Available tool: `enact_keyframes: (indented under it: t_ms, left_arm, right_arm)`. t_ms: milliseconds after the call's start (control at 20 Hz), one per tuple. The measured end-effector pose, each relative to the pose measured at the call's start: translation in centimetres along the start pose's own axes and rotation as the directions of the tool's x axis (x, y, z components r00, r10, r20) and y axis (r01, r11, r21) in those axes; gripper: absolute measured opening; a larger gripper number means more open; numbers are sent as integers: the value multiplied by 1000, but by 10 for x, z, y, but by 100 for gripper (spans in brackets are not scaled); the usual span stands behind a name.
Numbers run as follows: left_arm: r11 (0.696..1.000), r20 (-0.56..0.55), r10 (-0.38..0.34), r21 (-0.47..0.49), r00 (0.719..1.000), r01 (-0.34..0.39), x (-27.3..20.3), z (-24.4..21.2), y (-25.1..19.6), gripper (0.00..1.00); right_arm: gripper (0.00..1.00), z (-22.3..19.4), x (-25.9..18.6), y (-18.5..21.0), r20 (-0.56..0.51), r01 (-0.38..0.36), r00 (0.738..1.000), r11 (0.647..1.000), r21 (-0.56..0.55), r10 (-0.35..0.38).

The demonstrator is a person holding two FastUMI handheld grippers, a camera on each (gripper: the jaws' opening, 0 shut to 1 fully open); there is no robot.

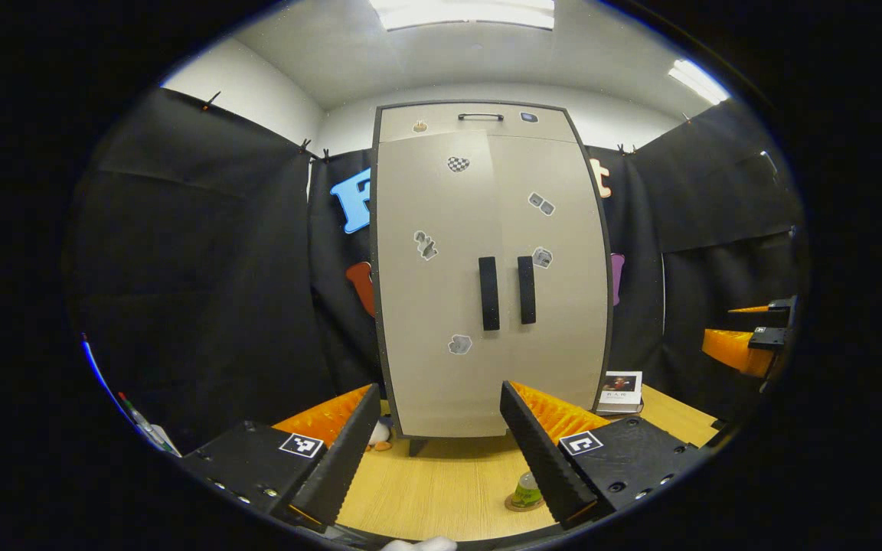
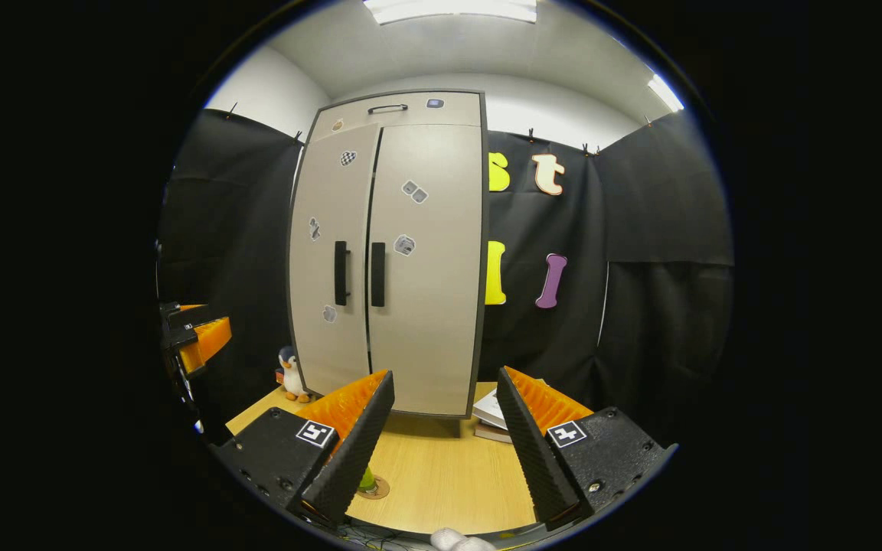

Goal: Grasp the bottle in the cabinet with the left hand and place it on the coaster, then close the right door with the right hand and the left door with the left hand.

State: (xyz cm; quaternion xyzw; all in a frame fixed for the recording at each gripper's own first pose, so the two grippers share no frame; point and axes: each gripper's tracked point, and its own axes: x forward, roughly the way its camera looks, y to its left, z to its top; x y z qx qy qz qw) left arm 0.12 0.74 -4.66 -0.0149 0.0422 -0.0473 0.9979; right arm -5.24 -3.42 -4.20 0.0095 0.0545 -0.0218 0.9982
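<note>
Standing shut on the wooden table [image 1: 449,490], the grey cabinet [image 1: 487,268] is faced by both grippers, and the task looks complete. The left gripper [image 1: 437,451] and right gripper [image 2: 445,444] are held spread wide and empty, presumably drawn back clear of the doors. The green bottle [image 1: 527,490] is seen resting on the round coaster [image 1: 521,504], half hidden behind a finger. No writing can be read on the door stickers.
</note>
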Motion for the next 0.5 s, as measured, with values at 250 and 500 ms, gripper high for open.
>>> enact_keyframes:
  t_ms: [250,500]
  left_arm:
    - [1000,4,26,3,1000,-26,-2,0,1,96]
    - [999,11,36,6,999,-36,1,6,-2,96]
  right_arm:
    - [83,-3,3,7,-8,-34,999,999,-10,34]
    - [83,-2,7,7,-6,-44,999,999,-13,44]
